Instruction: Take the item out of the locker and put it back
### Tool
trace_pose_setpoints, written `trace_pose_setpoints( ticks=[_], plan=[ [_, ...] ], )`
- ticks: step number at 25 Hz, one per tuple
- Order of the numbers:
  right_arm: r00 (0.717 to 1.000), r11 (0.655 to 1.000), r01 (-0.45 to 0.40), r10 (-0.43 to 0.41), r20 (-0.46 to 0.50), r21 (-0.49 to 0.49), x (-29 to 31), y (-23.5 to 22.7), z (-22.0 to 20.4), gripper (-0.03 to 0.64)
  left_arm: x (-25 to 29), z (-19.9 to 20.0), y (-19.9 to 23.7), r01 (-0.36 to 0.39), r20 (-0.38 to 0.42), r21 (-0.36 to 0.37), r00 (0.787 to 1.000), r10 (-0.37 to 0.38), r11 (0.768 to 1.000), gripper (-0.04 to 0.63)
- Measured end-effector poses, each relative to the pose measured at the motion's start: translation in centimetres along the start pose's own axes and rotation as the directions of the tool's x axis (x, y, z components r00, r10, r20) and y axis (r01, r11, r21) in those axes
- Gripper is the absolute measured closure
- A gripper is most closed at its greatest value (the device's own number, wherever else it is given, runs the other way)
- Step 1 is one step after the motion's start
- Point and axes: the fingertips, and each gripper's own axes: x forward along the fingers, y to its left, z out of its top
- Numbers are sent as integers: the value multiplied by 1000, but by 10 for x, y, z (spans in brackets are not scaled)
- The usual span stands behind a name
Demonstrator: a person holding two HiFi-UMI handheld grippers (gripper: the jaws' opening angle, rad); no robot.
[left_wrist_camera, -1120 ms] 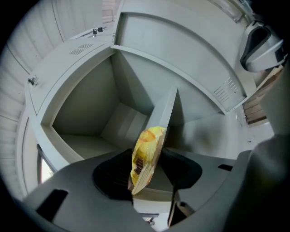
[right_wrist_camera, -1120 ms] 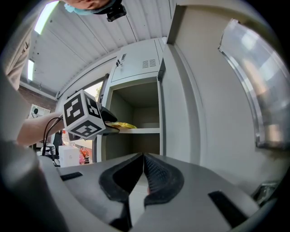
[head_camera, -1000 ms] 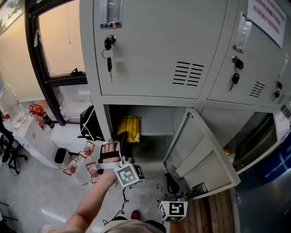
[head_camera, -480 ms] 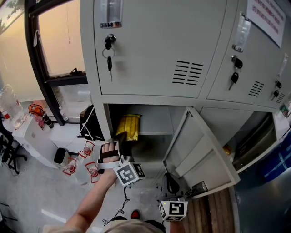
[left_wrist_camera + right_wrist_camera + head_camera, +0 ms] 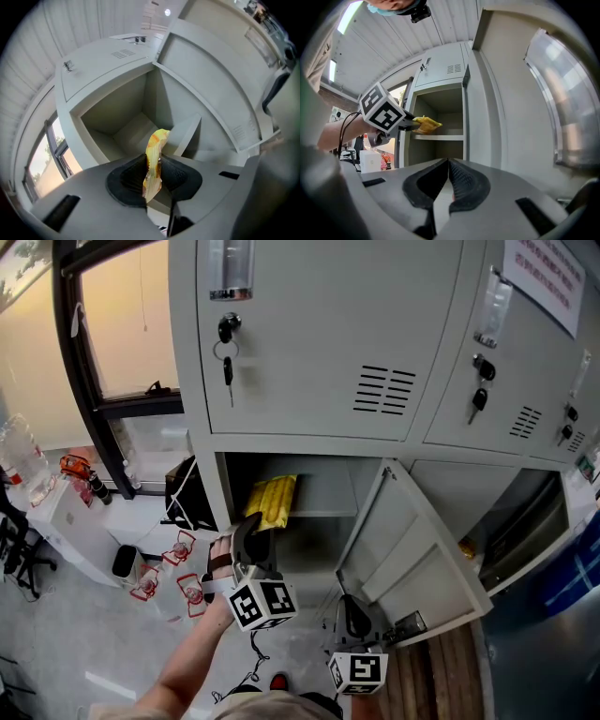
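A yellow snack packet hangs at the mouth of the open locker, just off its shelf. My left gripper holds it by the near edge. In the left gripper view the jaws are closing and their black pads press on the yellow packet, which stands edge-on between them. The packet and the left gripper's marker cube also show in the right gripper view. My right gripper hangs low beside the open door, with its pads together and nothing between them.
The locker door swings out to the right, close to my right gripper. Closed lockers with keys sit above and to the right. A window frame, a white box and red-capped bottles lie to the left on the floor.
The left gripper has closed on the yellow packet and drawn back slightly from the shelf, its marker cube dropping lower. The packet now sits further forward. The right gripper has stayed put.
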Motion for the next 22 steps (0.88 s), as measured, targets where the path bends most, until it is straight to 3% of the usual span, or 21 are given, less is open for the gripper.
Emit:
trace_pose_setpoints(
  ticks=[3, 7, 14, 17, 22],
  plan=[
    [1000, 1000, -3, 3, 0, -1, -2, 0, 0, 594, -16, 8, 6, 21, 57, -128, 998, -14, 992, 505],
    [1000, 1000, -10, 10, 1, 1, -4, 2, 1, 594, -41, 16, 11, 66, 147, -274, 989, -26, 959, 506],
    [999, 999, -31, 31, 14, -8, -9, 8, 7, 594, -85, 19, 7, 150, 275, -431, 961, -29, 890, 509],
    [999, 999, -48, 49, 23, -15, -11, 14, 10, 594, -100, 8, -3, 180, 286, -498, 958, -35, 849, 509],
    [997, 998, -67, 68, 25, -21, -14, 19, 12, 594, -117, -18, -34, 233, 242, -575, 964, -109, 785, 511]
  ],
)
